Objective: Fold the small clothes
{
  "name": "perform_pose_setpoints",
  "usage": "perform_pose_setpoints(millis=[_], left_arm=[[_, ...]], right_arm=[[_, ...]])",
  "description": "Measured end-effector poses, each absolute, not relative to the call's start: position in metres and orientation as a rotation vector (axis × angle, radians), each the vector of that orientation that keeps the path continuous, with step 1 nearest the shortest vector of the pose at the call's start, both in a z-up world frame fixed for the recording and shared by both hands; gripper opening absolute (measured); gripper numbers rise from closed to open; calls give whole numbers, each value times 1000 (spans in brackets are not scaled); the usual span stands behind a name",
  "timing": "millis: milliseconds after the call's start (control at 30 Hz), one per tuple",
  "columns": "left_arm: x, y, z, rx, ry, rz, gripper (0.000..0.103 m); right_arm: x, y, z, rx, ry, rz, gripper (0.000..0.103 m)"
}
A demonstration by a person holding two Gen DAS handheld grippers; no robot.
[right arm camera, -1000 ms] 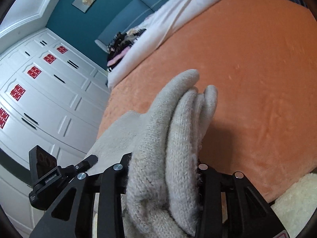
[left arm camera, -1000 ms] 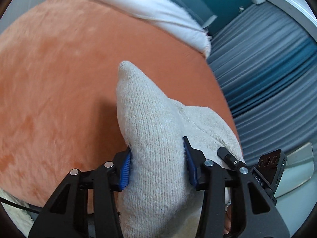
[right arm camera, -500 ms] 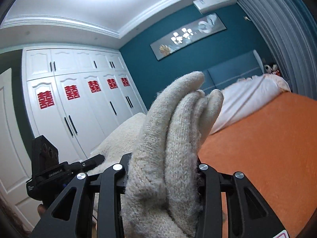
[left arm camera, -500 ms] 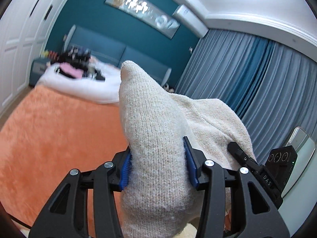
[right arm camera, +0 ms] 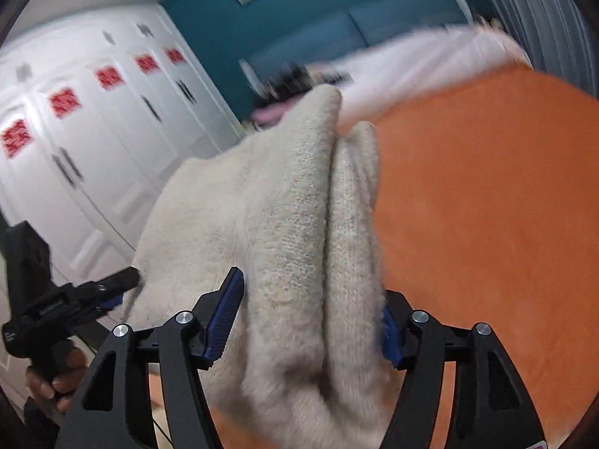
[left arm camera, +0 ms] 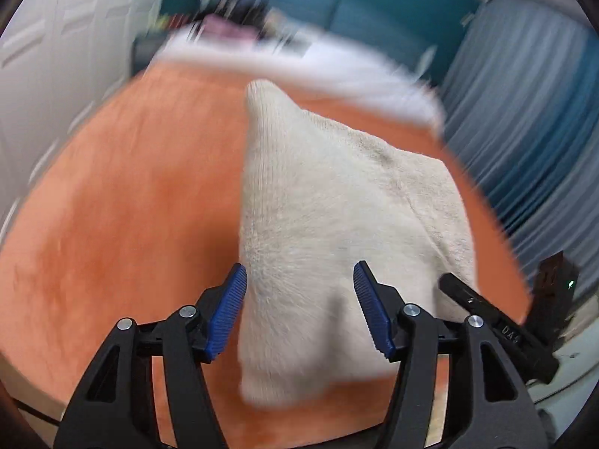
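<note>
Cream knitted garment (left arm camera: 337,224): soft, fuzzy, bunched; held up above an orange blanket (left arm camera: 123,224), stretched between the two grippers. One end lies between the fingers of the left gripper (left arm camera: 299,307), the other between those of the right gripper (right arm camera: 310,318).

Left gripper: black frame, blue ribbed pads (left arm camera: 226,318). Jaws opening; the knit sits between them, brushing the left-hand pad, with a clear gap of cloth before the right-hand pad. Grip looks released, though motion blur makes the contact hard to judge.

Right gripper: same build. Jaws opening; a thick double fold of the knit fills the space, its right-hand edge overlapping the right-hand pad (right arm camera: 389,331), its left-hand edge just clear of the other pad.

Orange blanket: plush, covers the bed under both grippers.

White bedding (left arm camera: 299,71): heaped at the far end of the blanket, dark and pink items on it, blurred.

White wardrobe (right arm camera: 93,131): panelled doors, red paper decorations, beside the bed.

Hand (right arm camera: 56,381): holds the left gripper's handle, seen in the right wrist view.

Grey-blue curtains (left arm camera: 524,131): on the far side.
</note>
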State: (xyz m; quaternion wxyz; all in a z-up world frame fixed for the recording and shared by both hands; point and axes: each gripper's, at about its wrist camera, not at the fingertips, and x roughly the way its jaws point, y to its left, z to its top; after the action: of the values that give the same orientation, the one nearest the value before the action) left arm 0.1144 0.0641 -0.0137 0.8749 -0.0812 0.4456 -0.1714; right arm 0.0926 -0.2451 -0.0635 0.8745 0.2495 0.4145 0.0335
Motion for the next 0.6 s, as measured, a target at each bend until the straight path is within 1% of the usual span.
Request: perform_pose_setpoints(millis=[33,67,100,133,167,233,300,467,600], left_arm=[[119,62,-47,-113,1007,-277,53],[119,61,-77,-49,1064,-226,51],[114,62,-94,-16,1087,-205,53],[109,64,-101,-11,1085,-205,55],[104,65,-105,-8,1089,-202,54],[102,64,-107,-10,1107,-207,55],[99,63,-107,-16,1113,-206,55],[104,61,-112,-36,1133,-195,56],[107,60,-115,-36,1141,-192,57]], right_arm=[[89,-249,-95,553,940,42,49],[83,-253,-110,582,964,33,47],[71,-258,-120,625,951,28,48],[64,-262,-121,639,931,27,50],[60,-264,-119,630,918,23,56],[60,-267,-111,586,910,4,60],[66,-271,-106,583,900,10,60],[84,-267,-100,587,903,13,65],[96,-255,-108,588,936,25,65]])
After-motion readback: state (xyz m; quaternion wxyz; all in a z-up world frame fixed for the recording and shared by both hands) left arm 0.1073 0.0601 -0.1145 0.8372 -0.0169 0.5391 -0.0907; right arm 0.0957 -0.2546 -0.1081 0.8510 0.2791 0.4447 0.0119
